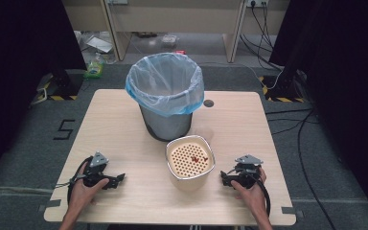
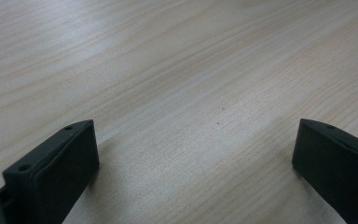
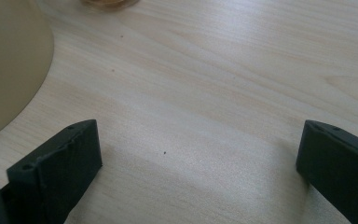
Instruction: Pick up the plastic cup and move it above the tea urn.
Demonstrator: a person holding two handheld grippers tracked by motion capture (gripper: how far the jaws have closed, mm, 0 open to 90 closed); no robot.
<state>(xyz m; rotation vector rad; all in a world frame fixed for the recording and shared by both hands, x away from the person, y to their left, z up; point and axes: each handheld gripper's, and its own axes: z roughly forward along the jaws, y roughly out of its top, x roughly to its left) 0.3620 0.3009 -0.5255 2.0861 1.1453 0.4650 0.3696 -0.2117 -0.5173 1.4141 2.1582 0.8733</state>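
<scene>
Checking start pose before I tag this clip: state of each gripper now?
Left gripper: open, jaws wide apart, only bare table between them.
Right gripper: open, holding nothing; the beige strainer container stands beside it, untouched.

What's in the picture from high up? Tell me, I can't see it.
A person rests an open gripper on a wooden table each side of a strainer bowl: left gripper, right gripper. Behind the bowl stands a bagged bin.
</scene>
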